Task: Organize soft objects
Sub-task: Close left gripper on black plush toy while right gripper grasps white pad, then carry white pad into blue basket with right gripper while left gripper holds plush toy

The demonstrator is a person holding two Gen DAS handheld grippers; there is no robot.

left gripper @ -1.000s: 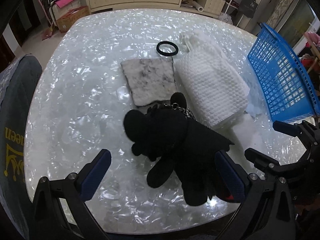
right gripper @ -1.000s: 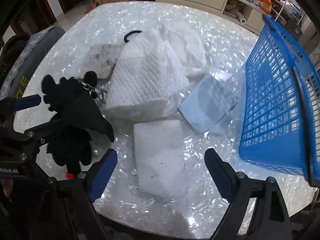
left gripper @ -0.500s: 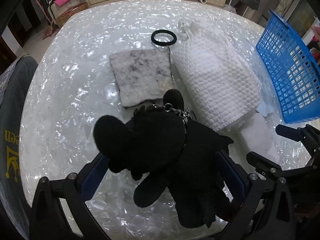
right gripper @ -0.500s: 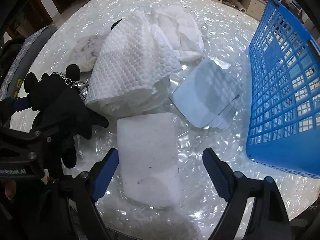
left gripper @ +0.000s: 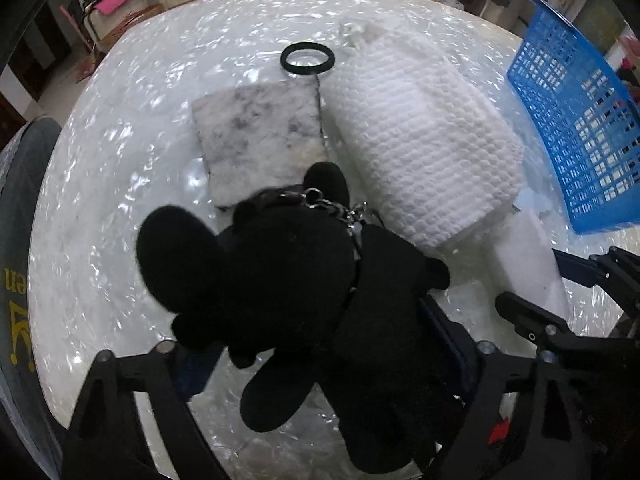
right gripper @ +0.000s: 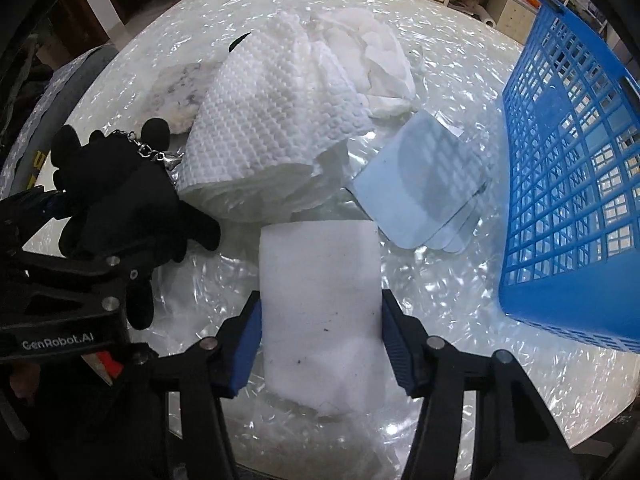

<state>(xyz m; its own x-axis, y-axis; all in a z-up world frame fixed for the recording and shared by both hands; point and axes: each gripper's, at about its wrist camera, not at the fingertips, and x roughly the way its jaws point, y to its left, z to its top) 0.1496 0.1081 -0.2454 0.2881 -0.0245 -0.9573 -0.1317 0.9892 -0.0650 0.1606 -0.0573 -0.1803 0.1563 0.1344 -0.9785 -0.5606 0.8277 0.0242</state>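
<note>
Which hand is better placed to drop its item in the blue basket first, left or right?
Right, probably. Its tool is closing around the white foam pad, with the blue basket just beside it on the table. The left tool is closing on the black plush toy, farther from the basket.

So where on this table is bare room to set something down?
Bare top lies left of the grey marbled pad and black ring, and beyond them along the far edge of the pearly white table. Crowded: the white waffle-knit cloth across to the blue plastic basket.
</note>
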